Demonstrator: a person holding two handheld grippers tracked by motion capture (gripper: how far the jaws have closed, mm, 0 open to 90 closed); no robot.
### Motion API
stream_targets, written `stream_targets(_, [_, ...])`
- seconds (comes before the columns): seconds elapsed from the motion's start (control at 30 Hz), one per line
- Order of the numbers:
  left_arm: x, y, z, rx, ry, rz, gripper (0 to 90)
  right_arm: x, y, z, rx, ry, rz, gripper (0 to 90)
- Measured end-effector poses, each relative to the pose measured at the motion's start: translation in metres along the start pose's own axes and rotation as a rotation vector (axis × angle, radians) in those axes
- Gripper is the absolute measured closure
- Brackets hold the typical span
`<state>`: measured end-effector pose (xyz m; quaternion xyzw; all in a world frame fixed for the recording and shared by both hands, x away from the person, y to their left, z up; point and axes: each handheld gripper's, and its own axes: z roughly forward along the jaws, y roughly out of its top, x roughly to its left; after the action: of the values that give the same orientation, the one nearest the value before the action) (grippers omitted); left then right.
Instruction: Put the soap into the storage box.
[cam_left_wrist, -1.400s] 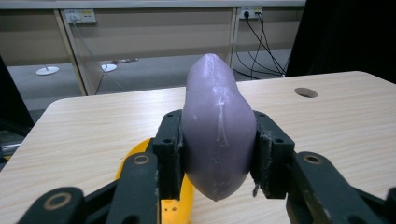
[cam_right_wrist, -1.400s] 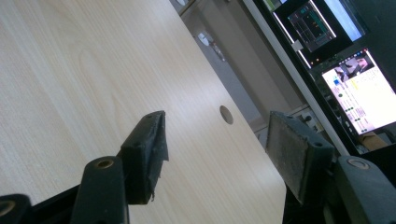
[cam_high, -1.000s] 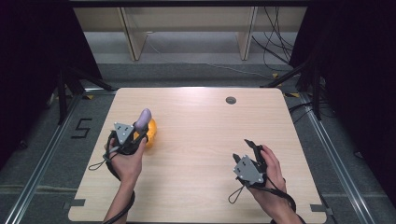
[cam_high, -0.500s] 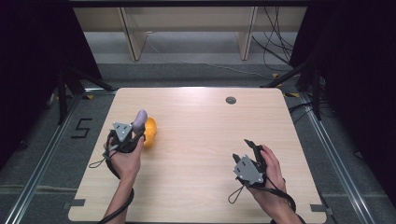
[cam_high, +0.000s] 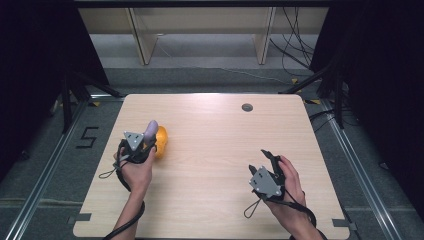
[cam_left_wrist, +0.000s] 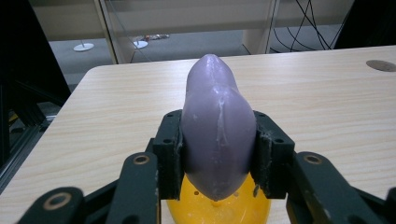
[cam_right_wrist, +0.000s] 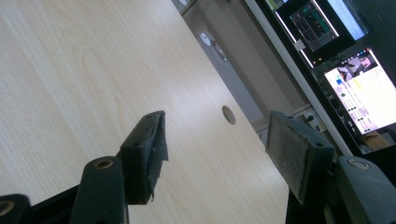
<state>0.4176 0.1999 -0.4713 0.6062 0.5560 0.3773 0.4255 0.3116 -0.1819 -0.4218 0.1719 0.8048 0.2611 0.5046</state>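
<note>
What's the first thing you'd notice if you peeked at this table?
The purple lump jumps out first: the left hand-held gripper squeezes it between both jaws, just above a bright yellow-orange thing on the left side of the wooden table. Over on the right, the other hand-held gripper has its jaws spread wide with nothing between them.

The left tongs (cam_left_wrist: 218, 154) grip a purple eggplant-shaped object (cam_left_wrist: 217, 126) between both black jaws, its narrow tip pointing ahead and away. Directly beneath it, just below the jaws, sits a yellow object (cam_left_wrist: 219, 212). The pale wooden tabletop (cam_left_wrist: 322, 88) stretches beyond.
</note>
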Motion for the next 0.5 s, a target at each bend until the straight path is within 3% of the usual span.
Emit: stream_targets(0.5, [-0.001, -0.011, 0.016, 0.061, 0.011, 0.019, 58.7, 0.001, 0.0, 0.0, -0.002, 0.004, 0.017, 38.7])
